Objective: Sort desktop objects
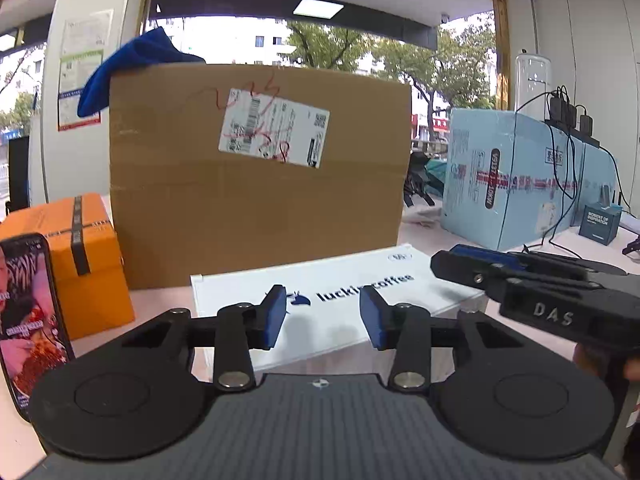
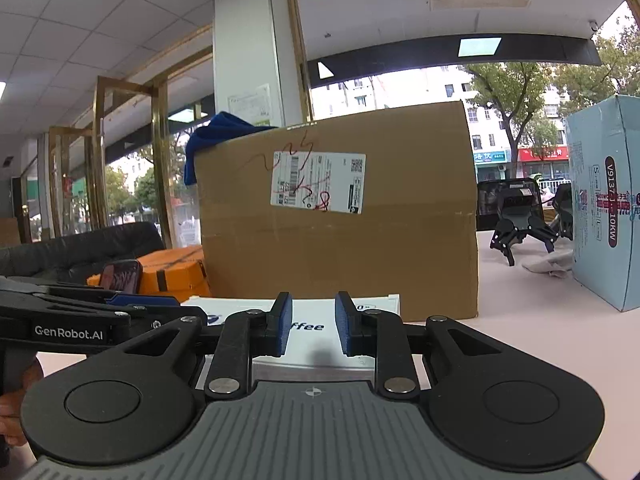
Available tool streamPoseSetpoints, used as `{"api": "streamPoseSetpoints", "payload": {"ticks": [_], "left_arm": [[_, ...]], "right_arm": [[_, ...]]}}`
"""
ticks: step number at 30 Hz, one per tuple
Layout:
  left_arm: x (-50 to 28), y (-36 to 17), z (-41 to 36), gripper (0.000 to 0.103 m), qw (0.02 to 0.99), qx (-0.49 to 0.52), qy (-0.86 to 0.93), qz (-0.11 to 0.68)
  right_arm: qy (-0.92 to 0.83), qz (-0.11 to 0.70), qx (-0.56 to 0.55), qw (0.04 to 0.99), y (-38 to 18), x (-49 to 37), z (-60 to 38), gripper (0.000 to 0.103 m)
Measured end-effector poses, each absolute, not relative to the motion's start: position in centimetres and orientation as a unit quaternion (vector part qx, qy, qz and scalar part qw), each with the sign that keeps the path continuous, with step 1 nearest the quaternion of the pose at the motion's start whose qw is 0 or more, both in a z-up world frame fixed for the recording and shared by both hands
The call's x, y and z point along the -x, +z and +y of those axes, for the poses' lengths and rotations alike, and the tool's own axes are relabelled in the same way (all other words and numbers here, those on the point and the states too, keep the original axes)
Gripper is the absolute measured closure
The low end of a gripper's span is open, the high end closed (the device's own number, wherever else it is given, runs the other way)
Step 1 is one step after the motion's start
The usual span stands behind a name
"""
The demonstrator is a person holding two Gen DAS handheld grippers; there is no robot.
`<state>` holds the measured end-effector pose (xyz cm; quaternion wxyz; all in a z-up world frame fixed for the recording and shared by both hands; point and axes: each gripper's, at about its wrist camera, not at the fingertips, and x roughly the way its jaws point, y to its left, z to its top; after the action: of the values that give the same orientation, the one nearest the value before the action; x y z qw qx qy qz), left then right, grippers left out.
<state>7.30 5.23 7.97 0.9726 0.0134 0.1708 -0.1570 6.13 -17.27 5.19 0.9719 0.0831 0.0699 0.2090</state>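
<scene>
Both grippers hover level over the desk, 2 fingers each, spread and holding nothing; likely lining up a first pick. Left gripper (image 1: 323,316) and right gripper (image 2: 312,328) face the flat white printed coffee box (image 1: 328,300), which lies just ahead of and below the blue pads (image 1: 276,320), untouched. Big brown cardboard carton (image 1: 256,176) stands behind it.

Big windows (image 1: 248,40) (trees outside), white pillar (image 2: 244,48), ceiling light (image 1: 318,7).

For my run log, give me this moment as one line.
left gripper: open, empty | right gripper: open, empty | white box: on table, ungrasped
</scene>
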Motion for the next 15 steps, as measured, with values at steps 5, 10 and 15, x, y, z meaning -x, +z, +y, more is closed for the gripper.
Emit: {"api": "streamPoseSetpoints", "payload": {"ticks": [5,10,15], "left_arm": [[-7.3,7.2,4.7,0.065,0.974,-0.029,-0.152,0.167],[-6.8,6.5,4.2,0.065,0.978,-0.038,-0.142,0.148],[-6.6,6.1,4.1,0.065,0.980,-0.039,-0.137,0.138]], "right_arm": [[0.201,0.083,-0.076,0.973,4.8,-6.5,-16.9,0.081],[0.187,0.081,-0.061,0.977,4.5,-6.5,-16.4,0.081],[0.173,0.069,-0.036,0.982,3.5,-6.8,-15.4,0.080]]}}
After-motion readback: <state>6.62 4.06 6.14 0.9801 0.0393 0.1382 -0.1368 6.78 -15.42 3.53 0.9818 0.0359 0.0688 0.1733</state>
